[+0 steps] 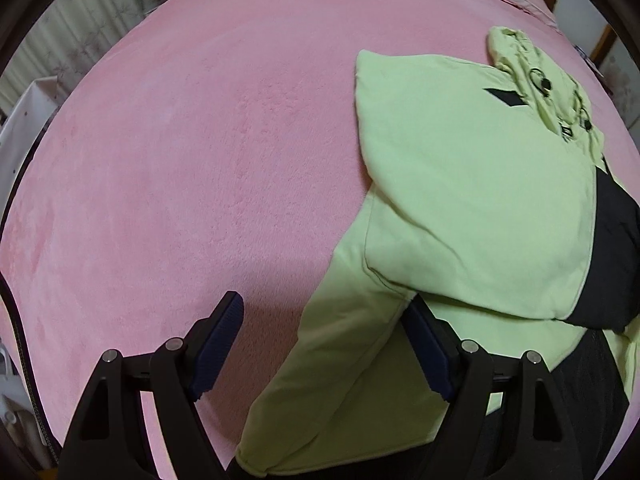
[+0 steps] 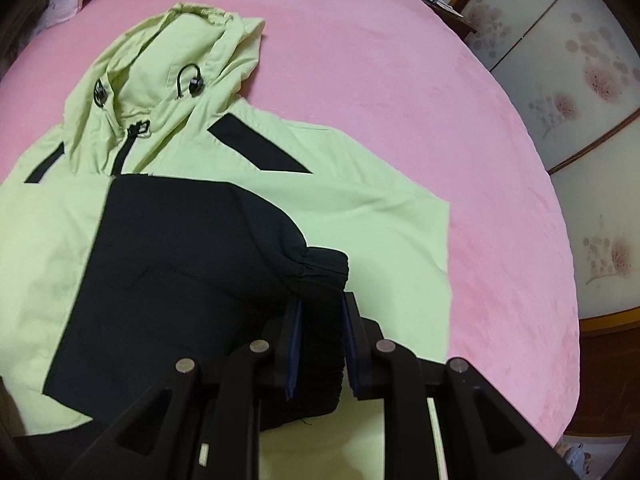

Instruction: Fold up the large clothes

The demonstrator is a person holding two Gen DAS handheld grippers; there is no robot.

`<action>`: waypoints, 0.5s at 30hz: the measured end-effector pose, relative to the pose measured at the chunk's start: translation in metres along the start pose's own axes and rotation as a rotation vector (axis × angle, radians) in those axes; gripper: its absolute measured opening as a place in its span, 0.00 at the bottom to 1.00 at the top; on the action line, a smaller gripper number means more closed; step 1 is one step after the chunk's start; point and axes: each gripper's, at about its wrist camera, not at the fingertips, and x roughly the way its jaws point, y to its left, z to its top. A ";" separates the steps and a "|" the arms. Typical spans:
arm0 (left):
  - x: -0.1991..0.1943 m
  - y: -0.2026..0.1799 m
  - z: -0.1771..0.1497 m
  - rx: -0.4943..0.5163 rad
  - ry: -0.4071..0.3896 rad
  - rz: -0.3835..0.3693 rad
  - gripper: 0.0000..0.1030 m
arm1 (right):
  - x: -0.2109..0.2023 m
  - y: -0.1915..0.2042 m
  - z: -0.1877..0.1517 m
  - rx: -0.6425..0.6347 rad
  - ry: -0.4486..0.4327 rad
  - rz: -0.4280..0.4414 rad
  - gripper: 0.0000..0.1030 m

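Meanwhile, right tongs (image 2: pixel 320 340) clamp the jacket's (image 2: pixel 360 216) black cuff (image 2: pixel 320 266) – left tongs (image 1: pixel 324 344) gape apart – pink bedspread (image 2: pixel 400 80) all around.

Soft, even indoor light on my feeds, slightly dim. Heavy fisheye bending with dark corners. A faint shadow falls on the bed (image 1: pixel 200 160); mild blur throughout.

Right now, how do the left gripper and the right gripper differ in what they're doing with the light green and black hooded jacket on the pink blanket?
The left gripper stands wide open; the right gripper is closed on fabric. The left gripper holds nothing and hovers over a light green part of the hooded jacket; the right gripper clamps the jacket's black elastic cuff. Both point steeply down over the pink blanket.
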 end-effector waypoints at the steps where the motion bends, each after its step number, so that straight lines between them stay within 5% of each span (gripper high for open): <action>1: -0.005 0.001 -0.002 0.008 -0.001 -0.006 0.78 | -0.003 -0.003 -0.001 0.005 -0.002 0.009 0.18; 9: -0.050 -0.010 0.022 -0.010 -0.105 -0.053 0.78 | 0.018 -0.010 0.001 0.021 0.030 0.044 0.21; 15: -0.055 -0.051 0.079 0.010 -0.203 -0.143 0.78 | -0.027 -0.012 -0.007 0.101 -0.147 0.097 0.30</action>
